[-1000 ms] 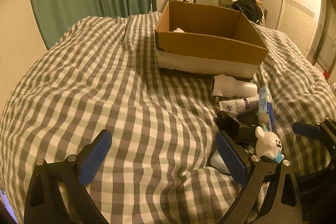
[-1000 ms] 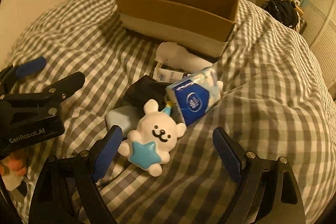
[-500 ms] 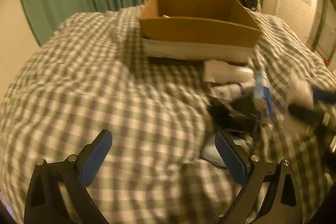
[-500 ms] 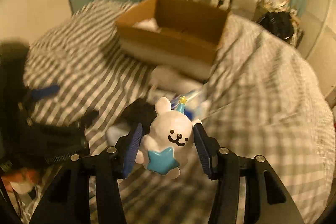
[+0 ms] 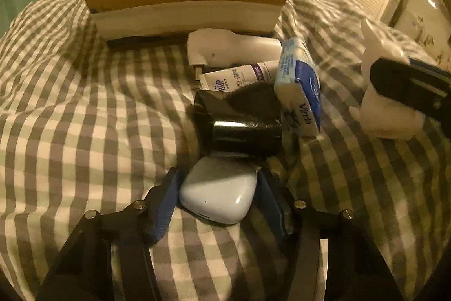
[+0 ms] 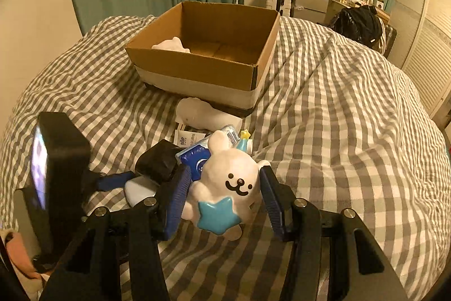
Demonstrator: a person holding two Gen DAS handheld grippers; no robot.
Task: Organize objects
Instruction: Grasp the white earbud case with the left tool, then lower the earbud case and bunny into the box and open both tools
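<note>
Both wrist views look steeply down, close over the bed (image 5: 84, 109) – sharing the cardboard box (image 6: 197, 66).

White bear figurine (image 6: 225, 188) with blue star, upright, lifted above checked bedspread (image 6: 338, 131). Pale blue case (image 5: 218, 195) flat on bedspread, just before black roll (image 5: 245, 126), tissue pack (image 5: 298, 92), tube (image 5: 231, 76), possibly a white dryer (image 5: 234, 51). Open cardboard box (image 6: 197, 66) beyond.
</note>
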